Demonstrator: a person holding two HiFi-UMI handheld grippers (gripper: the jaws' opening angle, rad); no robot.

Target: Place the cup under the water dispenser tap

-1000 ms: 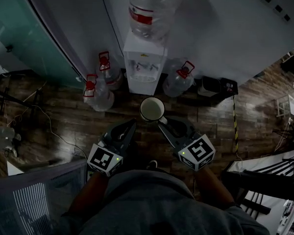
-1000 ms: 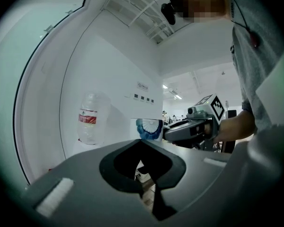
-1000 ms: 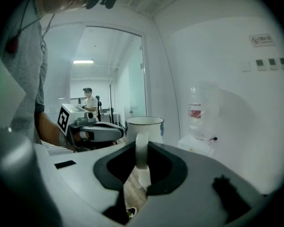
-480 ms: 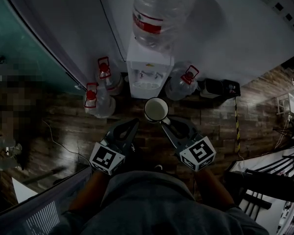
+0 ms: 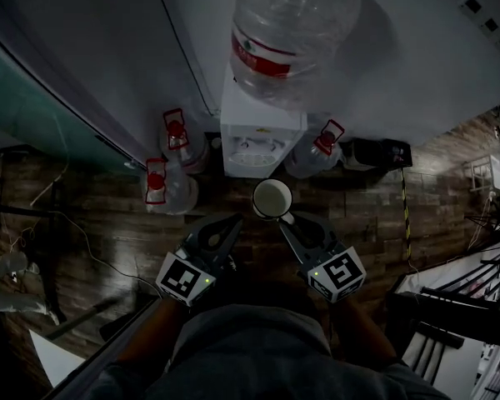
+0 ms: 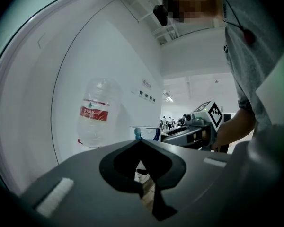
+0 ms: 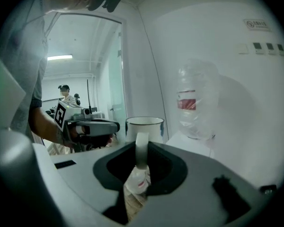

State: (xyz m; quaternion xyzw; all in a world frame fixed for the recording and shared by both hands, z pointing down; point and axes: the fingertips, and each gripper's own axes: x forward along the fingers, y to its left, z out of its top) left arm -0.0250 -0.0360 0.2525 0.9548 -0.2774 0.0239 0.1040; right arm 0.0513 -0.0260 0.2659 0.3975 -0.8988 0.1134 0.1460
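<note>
A white water dispenser (image 5: 258, 132) stands against the wall with a big clear bottle (image 5: 287, 36) upside down on top. The white enamel cup (image 5: 272, 198) hangs in the air just in front of the dispenser, upright, rim up. My right gripper (image 5: 290, 222) is shut on its handle; in the right gripper view the handle (image 7: 141, 148) sits between the jaw tips with the cup (image 7: 144, 128) beyond them. My left gripper (image 5: 236, 221) is level with it to the left, jaw tips together and holding nothing. The left gripper view shows the cup (image 6: 146, 133) and the bottle (image 6: 95, 112).
Spare water jugs with red handles stand on the dark wooden floor, two left of the dispenser (image 5: 162, 186) (image 5: 179, 136) and one on its right (image 5: 317, 152). A black box (image 5: 379, 152) sits by the wall further right. Dark railings (image 5: 450, 323) lie at the lower right.
Both grippers and the cup have moved toward the dispenser, which now looks larger and closer. The right gripper's hold on the handle is unchanged.
</note>
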